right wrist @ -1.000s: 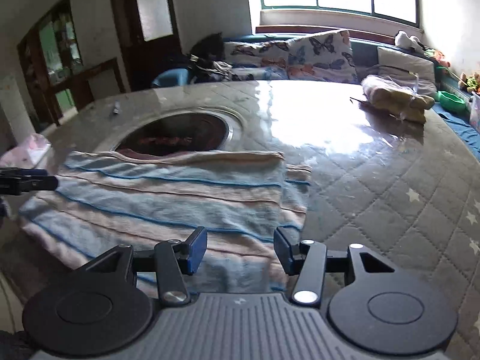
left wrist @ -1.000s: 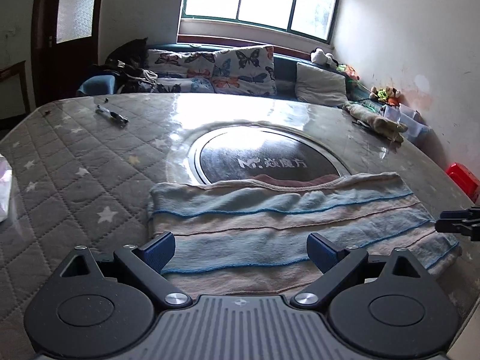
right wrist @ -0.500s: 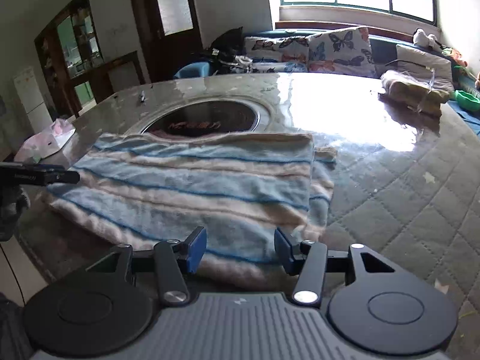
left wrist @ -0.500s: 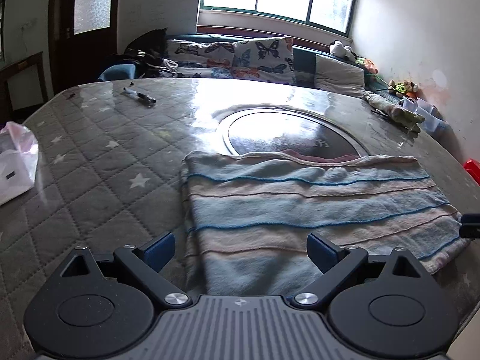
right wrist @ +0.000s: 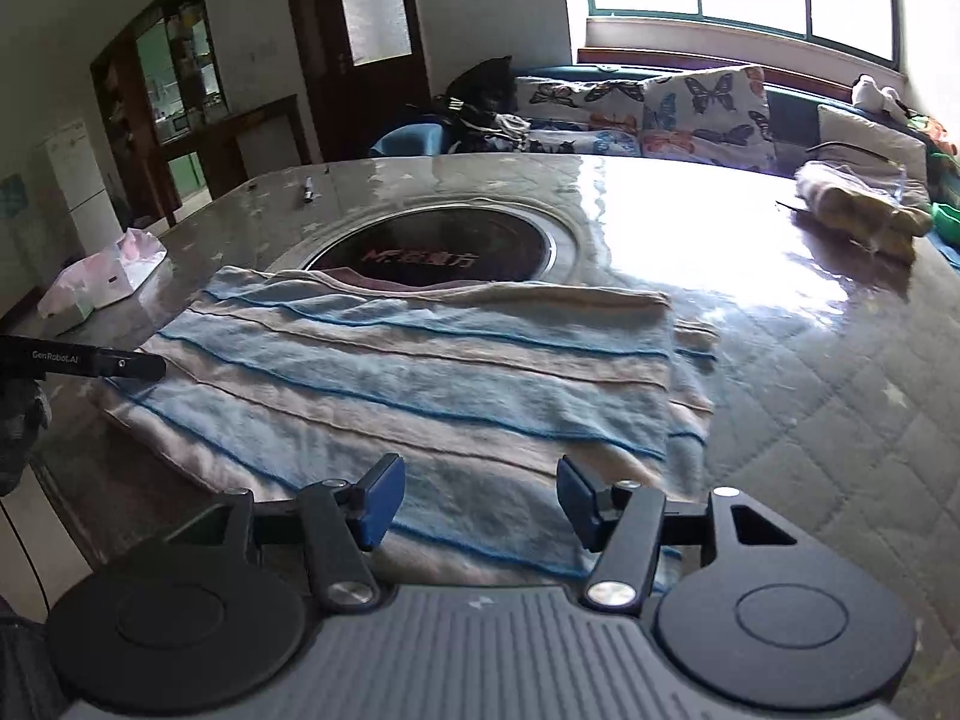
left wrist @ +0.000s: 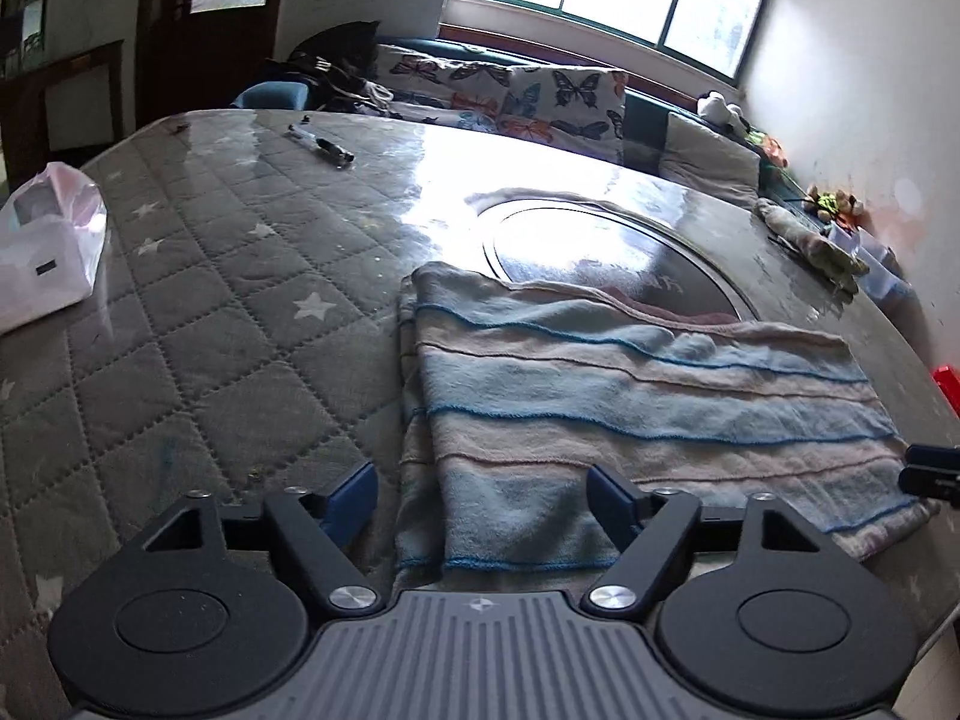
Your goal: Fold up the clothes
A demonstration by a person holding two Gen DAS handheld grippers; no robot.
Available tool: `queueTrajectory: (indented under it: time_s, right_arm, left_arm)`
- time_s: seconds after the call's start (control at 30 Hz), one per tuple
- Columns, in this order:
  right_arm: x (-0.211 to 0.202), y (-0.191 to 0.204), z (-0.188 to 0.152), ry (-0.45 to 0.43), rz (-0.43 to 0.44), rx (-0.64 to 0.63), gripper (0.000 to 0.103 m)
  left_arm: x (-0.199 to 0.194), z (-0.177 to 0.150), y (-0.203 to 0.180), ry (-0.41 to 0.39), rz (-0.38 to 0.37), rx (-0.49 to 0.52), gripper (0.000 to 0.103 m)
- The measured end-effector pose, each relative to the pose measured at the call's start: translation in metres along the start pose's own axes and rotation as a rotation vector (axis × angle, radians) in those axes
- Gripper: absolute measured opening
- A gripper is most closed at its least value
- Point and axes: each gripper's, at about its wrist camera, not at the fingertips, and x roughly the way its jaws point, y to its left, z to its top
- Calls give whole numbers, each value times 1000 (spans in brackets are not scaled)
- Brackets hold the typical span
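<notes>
We are hovering both grippers spread over the near edge of the striped garment (left wrist: 630, 414), left gripper (left wrist: 483, 495) just closing inward, right gripper (right wrist: 477, 495) empty, lining up the next fold.

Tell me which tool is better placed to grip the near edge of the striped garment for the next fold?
Probably the left tool: its jaws have just been closing around the striped garment's near corner. The right tool hangs open over the cloth's middle.

My left gripper (left wrist: 483, 495) now sits over the striped garment's (left wrist: 630, 396) left edge instead of its middle, jaws just closing, pads not gripping it. My right gripper (right wrist: 474, 495) opens slightly.
</notes>
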Motion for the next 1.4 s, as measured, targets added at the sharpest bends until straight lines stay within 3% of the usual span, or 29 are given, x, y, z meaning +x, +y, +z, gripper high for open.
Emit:
queueTrajectory:
  time_s: [0.13, 0.77, 0.97, 1.1, 1.13, 1.23, 1.4]
  right_arm:
    - [8, 4, 4, 3, 17, 0, 58]
    - [21, -4, -5, 27, 18, 24, 64]
    - [22, -1, -5, 26, 13, 20, 67]
    - [21, -1, -3, 24, 10, 28, 67]
    - [21, -1, -3, 24, 10, 30, 67]
    - [21, -2, 0, 27, 13, 56, 67]
    - [21, -9, 12, 31, 56, 146, 66]
  left_arm:
    - [-1, 1, 5, 1, -24, -18, 56]
    - [-11, 4, 31, -49, 14, -140, 53]
    - [-4, 4, 18, -15, 7, -70, 53]
    - [-1, 5, 16, -7, -18, -78, 40]
    - [-1, 6, 18, -2, -36, -100, 29]
    - [-5, 9, 25, 4, -89, -176, 16]
    - [-29, 21, 14, -61, -167, -181, 10]
